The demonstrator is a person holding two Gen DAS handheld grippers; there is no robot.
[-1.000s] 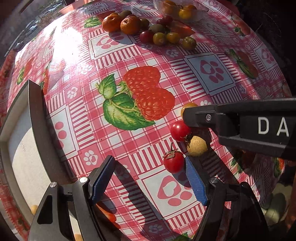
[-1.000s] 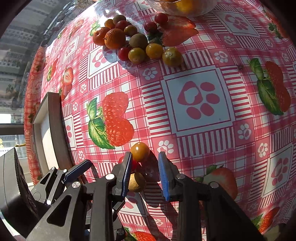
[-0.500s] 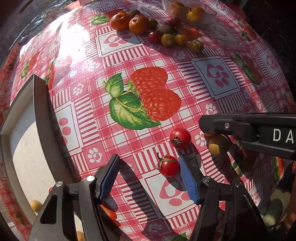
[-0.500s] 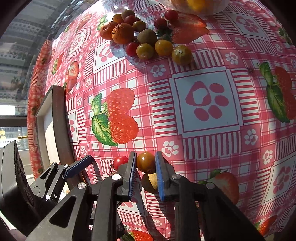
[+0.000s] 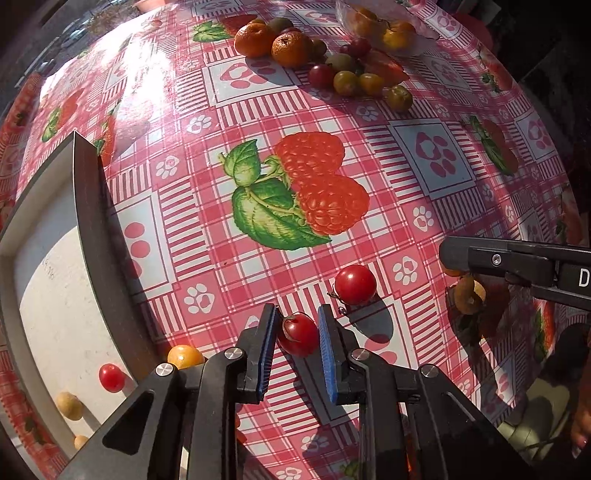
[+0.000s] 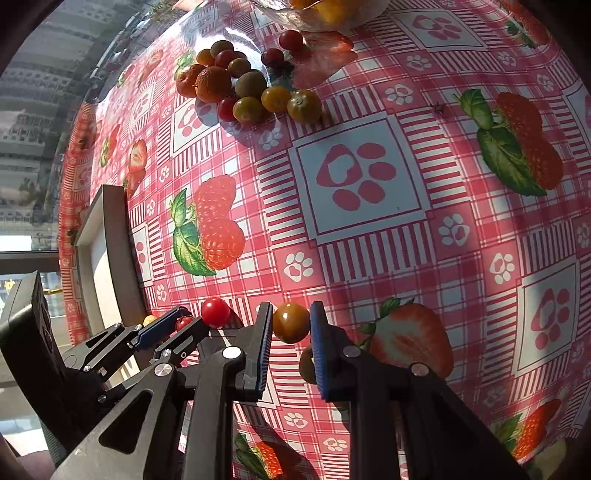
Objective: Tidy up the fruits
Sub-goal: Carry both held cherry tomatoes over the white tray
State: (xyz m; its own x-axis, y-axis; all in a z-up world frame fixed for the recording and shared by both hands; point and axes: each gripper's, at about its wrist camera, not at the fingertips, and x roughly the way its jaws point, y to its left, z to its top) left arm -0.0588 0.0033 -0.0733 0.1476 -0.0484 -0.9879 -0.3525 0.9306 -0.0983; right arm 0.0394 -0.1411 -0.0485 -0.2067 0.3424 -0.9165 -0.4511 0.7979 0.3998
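In the left wrist view my left gripper (image 5: pixel 297 343) points down at the tablecloth, its blue pads just closing against a red cherry tomato (image 5: pixel 298 334) with a stem. A second red tomato (image 5: pixel 355 284) lies just beyond it. The right gripper's finger (image 5: pixel 480 256) reaches in from the right above a tan round fruit (image 5: pixel 467 295). In the right wrist view my right gripper (image 6: pixel 291 332) is shut on an orange-brown tomato (image 6: pixel 291 322), with the tan fruit (image 6: pixel 306 365) partly hidden behind its right pad. The left gripper (image 6: pixel 186 320) shows at the lower left.
A grey-rimmed tray (image 5: pixel 92 221) at the left holds a yellow-orange fruit (image 5: pixel 184 356), a red tomato (image 5: pixel 110 376) and a tan fruit (image 5: pixel 68 406). At the far side lie a pile of mandarins and small tomatoes (image 5: pixel 291 48) and a clear bowl (image 5: pixel 421 31) of fruit.
The left jaws closed from wide apart onto the stemmed red tomato. The right gripper shut on the orange-brown tomato and drew off to the right; the tan fruit shifted right with it.
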